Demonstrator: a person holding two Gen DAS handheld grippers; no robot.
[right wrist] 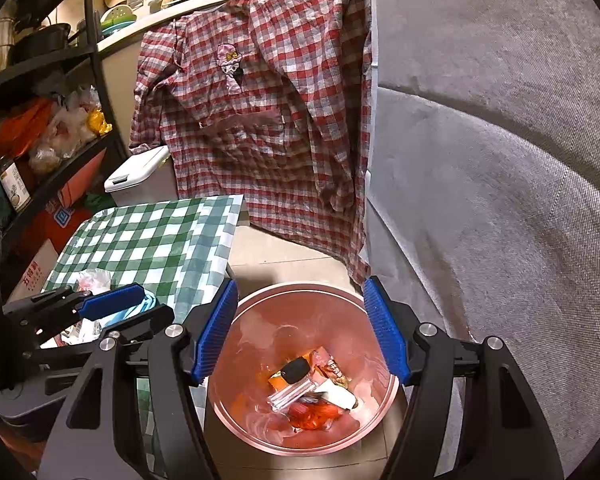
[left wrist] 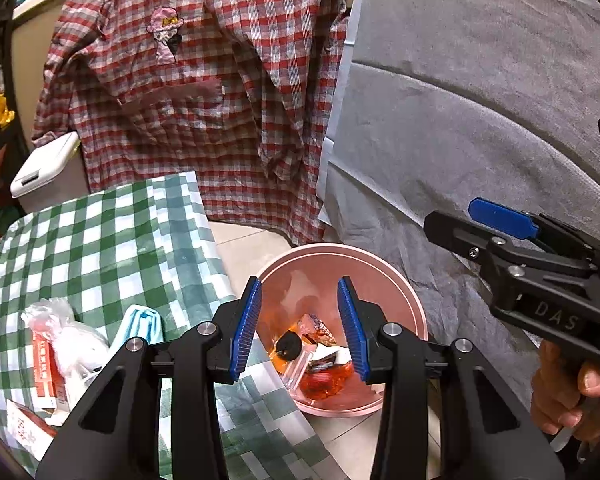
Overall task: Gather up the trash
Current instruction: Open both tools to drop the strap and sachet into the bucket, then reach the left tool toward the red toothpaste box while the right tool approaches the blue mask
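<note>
Pale floor tiles (right wrist: 284, 252) run between a grey fabric sofa (right wrist: 500, 160) and a low table under a green-and-white checked cloth (left wrist: 100, 248), with a red-and-white checked shirt (right wrist: 260, 120) hanging behind. Both grippers hover over a round pink plastic bin (right wrist: 300, 294) on the floor. The left gripper (left wrist: 300, 328) has its blue pads parted with nothing between them; wrappers and a black lump (left wrist: 289, 346) lie in the bin below the gap. The right gripper (right wrist: 302, 330) stands spread wider, also empty. Crumpled plastic bags and cartons (left wrist: 60, 344) lie on the cloth left of the left jaws.
</note>
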